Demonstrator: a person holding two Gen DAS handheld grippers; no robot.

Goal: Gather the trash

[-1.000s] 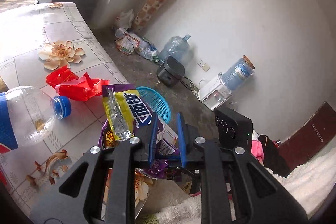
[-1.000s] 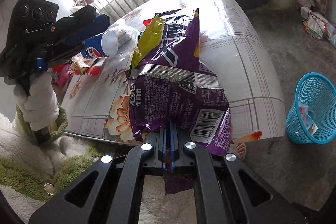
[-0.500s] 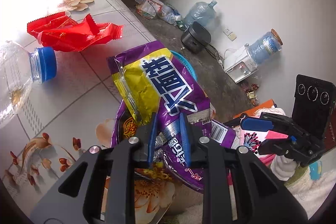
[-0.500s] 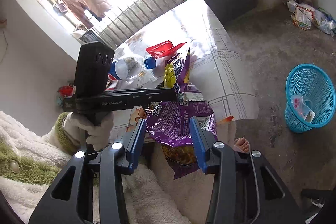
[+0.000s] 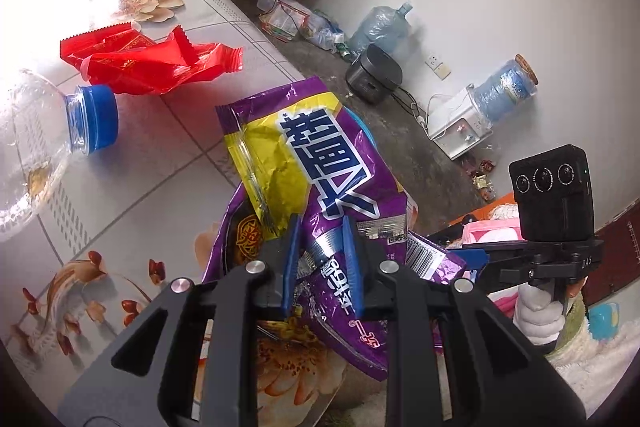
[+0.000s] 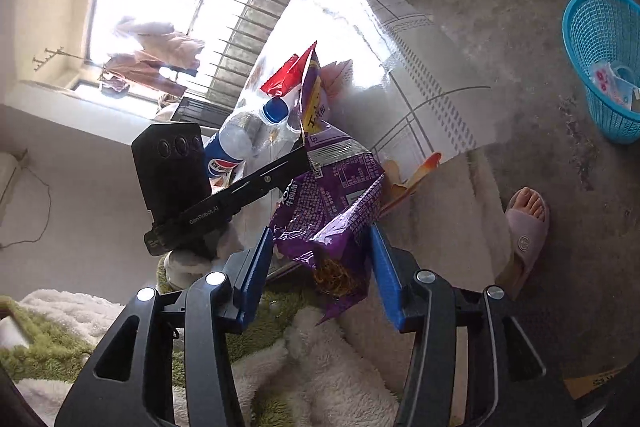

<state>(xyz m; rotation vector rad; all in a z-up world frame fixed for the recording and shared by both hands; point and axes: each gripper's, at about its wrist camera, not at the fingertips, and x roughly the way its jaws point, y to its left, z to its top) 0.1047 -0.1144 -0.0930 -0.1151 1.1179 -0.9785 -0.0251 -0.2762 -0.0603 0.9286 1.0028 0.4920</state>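
My left gripper is shut on a purple and yellow snack bag and holds it at the table's near edge. In the right wrist view the same bag hangs between the wide-open fingers of my right gripper, which does not touch it. A red wrapper and a clear plastic bottle with a blue cap lie on the floral table. A blue mesh basket with a little trash stands on the floor to the right.
The right gripper's camera block sits right of the bag in the left wrist view. A foot in a pink slipper is by the table. Water jugs, a black cooker and a dispenser line the wall.
My right gripper opened, let go of the bag and drew back. The left gripper has taken hold of the bag and holds it alone now.
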